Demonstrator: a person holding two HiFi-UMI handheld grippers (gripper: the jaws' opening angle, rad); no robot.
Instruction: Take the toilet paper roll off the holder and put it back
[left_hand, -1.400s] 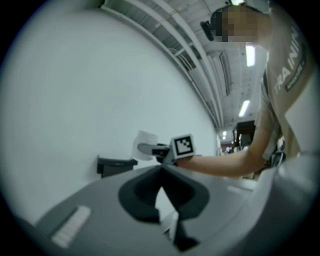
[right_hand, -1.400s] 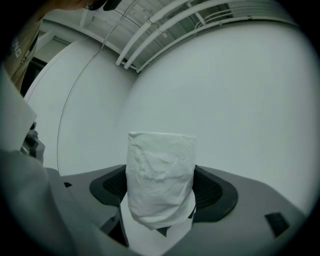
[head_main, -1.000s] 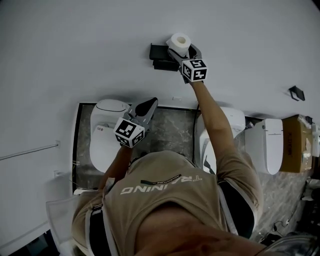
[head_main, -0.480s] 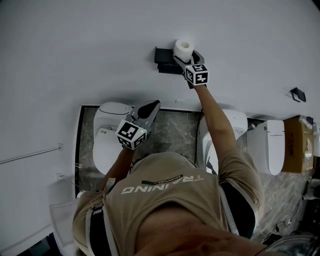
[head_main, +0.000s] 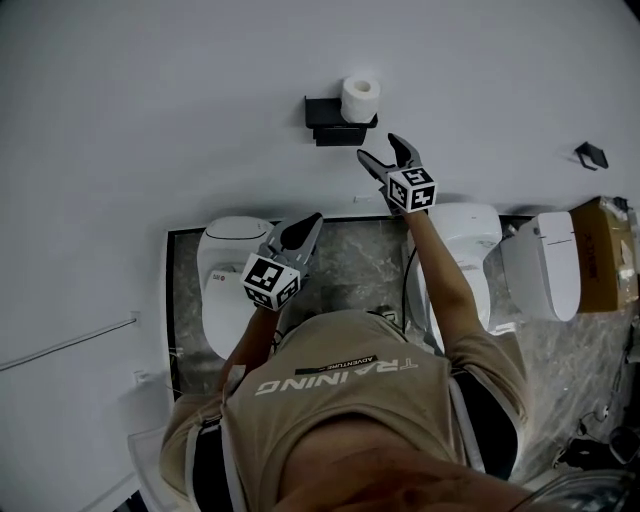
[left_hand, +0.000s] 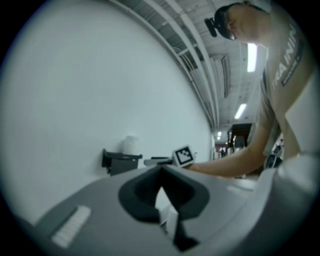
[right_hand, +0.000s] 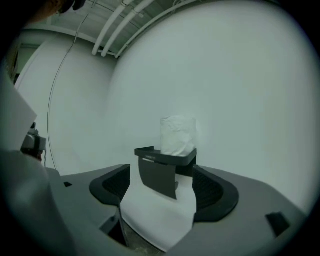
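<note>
The toilet paper roll (head_main: 360, 97) stands upright on its holder (head_main: 335, 122), upper left of the spread right hand-held gripper (head_main: 381, 150); the left hand-held gripper (head_main: 305, 222), pressed together, is farther

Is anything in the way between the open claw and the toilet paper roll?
No, nothing visible is. The right gripper has its jaws apart and empty, facing the toilet paper roll, which stands upright on top of the black holder on the wall. Only bare wall shows in the gap between them.
</note>
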